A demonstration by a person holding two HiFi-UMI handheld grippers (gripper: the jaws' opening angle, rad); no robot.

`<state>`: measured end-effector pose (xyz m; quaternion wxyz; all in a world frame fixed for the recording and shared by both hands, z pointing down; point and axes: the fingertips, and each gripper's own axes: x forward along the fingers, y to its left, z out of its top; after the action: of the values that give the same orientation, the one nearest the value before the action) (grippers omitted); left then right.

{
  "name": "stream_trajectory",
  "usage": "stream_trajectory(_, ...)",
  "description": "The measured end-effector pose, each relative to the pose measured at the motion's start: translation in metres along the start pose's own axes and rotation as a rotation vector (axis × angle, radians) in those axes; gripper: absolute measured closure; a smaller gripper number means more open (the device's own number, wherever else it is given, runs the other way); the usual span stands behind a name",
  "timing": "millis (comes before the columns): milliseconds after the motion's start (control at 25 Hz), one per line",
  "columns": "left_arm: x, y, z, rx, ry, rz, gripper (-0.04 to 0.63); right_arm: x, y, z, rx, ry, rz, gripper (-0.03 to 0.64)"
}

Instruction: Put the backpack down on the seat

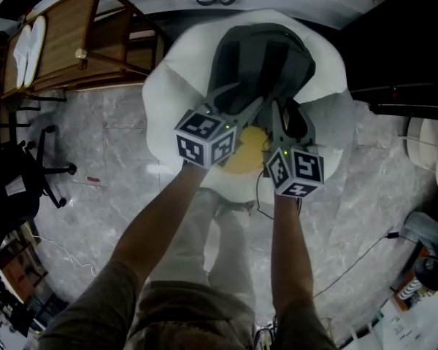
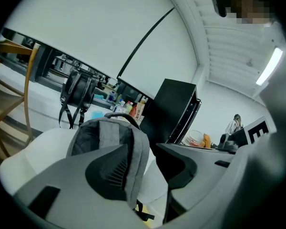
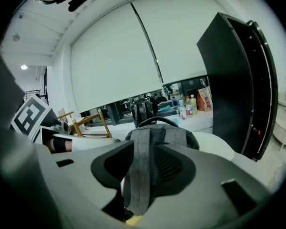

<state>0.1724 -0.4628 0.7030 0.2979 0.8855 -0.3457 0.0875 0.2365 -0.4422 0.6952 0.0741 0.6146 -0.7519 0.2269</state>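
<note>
Right gripper [image 3: 142,168] before upright grey backpack [image 3: 182,132]

The grey cloth backpack [image 1: 259,64] rests on the big, soft white seat [image 1: 168,86]. It sits near the middle, with white showing on both sides. It stands up with its top toward the seat's far edge. Its black loop handle [image 3: 157,120] is on top. A grey shoulder strap [image 3: 142,175] hangs down the near side.
</note>
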Motion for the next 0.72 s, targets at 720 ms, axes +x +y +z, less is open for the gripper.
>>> stream_trajectory(720, -0.094, -0.094, 0.050, -0.069, 0.045, 0.147, 0.595, -0.110, 0.046, 0.064, 0.189, 0.030, 0.007, 0.614)
